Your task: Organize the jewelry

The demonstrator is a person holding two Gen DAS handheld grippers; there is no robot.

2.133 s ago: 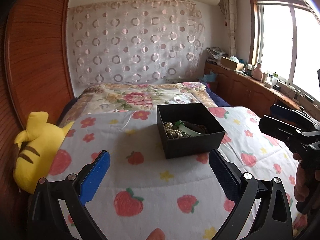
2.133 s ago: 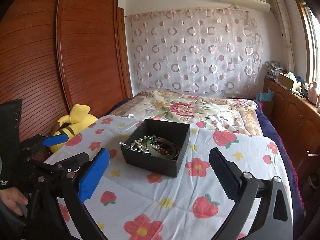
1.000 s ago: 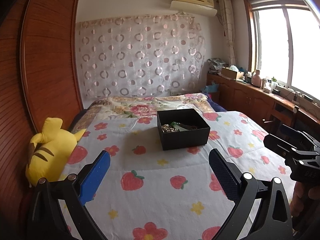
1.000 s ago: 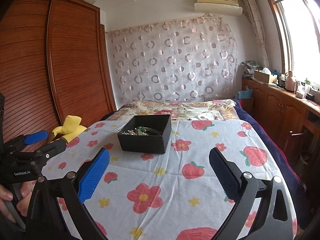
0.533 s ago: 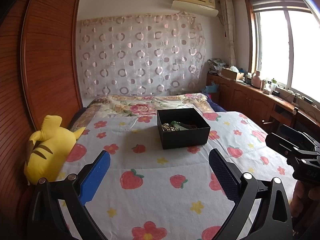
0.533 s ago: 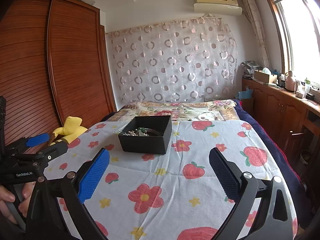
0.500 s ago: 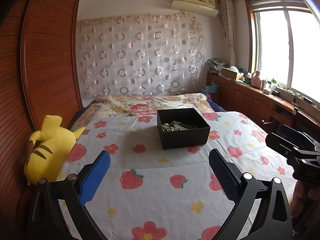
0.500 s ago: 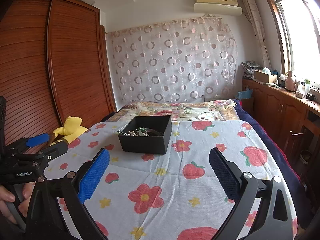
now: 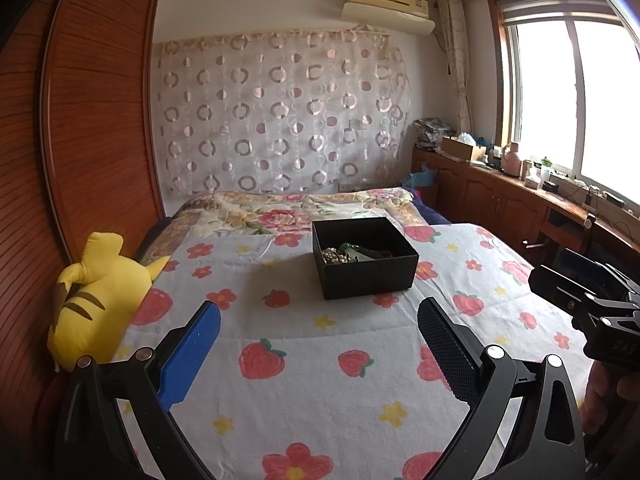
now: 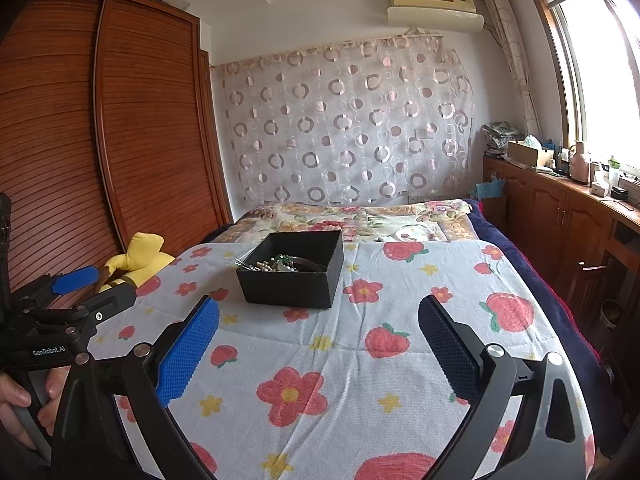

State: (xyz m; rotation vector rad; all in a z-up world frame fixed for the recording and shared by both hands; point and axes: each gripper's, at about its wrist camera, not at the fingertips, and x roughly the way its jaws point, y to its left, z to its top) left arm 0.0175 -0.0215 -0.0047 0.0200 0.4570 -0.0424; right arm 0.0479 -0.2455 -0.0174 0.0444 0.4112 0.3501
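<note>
The jewelry (image 9: 347,255), a tangle of pearls and a green bangle, lies in the black box (image 9: 370,276) mid-bed; likely light, slippery, snag-prone, best pinched by one strand. The left gripper (image 9: 318,344) and right gripper (image 10: 319,344) hang back, jaws spread, empty.

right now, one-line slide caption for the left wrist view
Open left tool faces black jewelry box on strawberry-print bedspread.

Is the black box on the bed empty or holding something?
Holding something: the lidless black box shows pearl beads and a green piece inside.
</note>
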